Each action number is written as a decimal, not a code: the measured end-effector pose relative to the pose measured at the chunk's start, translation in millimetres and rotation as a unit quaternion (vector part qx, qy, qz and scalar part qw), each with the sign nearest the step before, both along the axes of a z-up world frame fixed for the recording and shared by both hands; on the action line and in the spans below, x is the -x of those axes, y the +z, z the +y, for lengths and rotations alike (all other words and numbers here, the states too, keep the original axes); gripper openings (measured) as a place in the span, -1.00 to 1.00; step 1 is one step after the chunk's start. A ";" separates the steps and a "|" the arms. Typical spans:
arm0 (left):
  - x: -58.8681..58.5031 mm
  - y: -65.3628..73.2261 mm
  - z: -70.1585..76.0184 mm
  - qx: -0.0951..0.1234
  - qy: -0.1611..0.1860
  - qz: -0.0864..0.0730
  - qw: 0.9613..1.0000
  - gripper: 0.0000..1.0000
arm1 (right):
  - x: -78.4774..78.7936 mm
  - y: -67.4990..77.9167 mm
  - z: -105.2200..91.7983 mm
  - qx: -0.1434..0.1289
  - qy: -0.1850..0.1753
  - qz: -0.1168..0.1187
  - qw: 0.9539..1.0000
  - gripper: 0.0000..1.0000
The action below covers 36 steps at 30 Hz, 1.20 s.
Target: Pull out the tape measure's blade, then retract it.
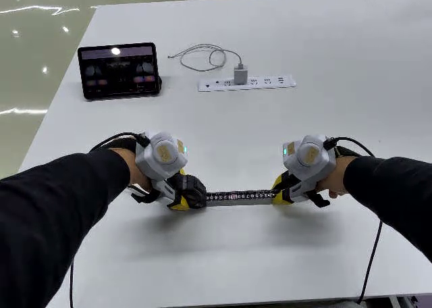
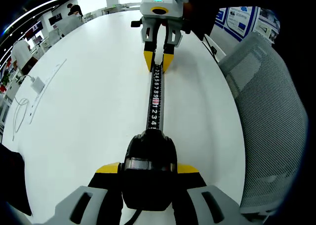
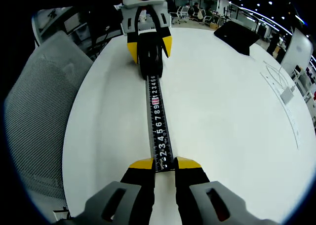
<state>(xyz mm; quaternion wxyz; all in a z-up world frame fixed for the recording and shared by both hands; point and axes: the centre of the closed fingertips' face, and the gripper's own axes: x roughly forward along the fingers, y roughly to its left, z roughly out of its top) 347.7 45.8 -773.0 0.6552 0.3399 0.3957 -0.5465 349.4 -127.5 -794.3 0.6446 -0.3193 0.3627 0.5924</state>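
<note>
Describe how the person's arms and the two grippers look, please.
The left gripper and the right gripper match: pale grey bodies, black jaws with yellow tips, and a small green light on each. A thin black cable trails from each one. The person wears long black sleeves.

The blade (image 3: pixel 157 121) of the tape measure (image 3: pixel 149 55) carries a row of black figures. In the right gripper view they read 2, 3, 4, 5, 6, 7, 8, 9, then a red mark too small to read, then 1 to 6. In the left gripper view 3 to 9, the red mark and 1 to 4 can be read. Print on the power strip (image 1: pixel 247 83), the tablet (image 1: pixel 119 69) screen and the wall posters (image 2: pixel 242 20) is too small to read.
</note>
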 end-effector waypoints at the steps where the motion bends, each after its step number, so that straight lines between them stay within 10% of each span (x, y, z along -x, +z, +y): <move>1: 0.1 0.1 -0.1 0.000 0.000 0.000 1.000 -0.31 | 0.1 0.2 -1.5 0.000 -0.001 0.000 1.000 -0.80; 36: 3.9 3.4 -2.0 0.003 0.003 -0.001 1.000 -0.31 | -3.7 -0.3 -37.5 0.016 -0.011 0.000 1.000 -0.80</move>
